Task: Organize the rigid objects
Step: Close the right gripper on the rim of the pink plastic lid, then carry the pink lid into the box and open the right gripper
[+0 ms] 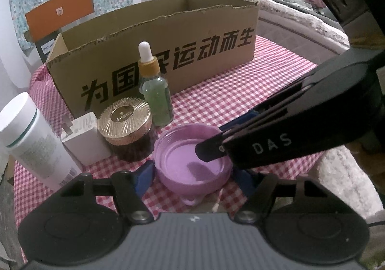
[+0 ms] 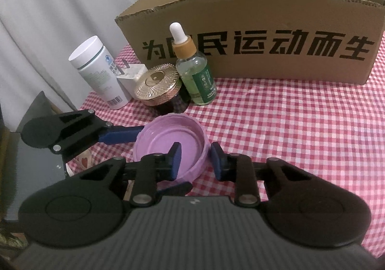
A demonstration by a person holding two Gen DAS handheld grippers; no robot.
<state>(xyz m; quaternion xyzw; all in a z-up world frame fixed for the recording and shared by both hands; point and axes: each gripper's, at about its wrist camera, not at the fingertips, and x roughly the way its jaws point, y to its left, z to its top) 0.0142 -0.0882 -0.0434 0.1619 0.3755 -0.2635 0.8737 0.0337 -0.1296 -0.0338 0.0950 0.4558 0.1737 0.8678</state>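
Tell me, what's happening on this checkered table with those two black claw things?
A person is tidying small items with a handheld gripper in each hand. Both are working on an upturned purple lid. The left gripper straddles it from outside, while the right gripper has one finger inside and one outside its rim. A dropper bottle, gold-lidded jar, white charger and white bottle wait in front of the open cardboard box.
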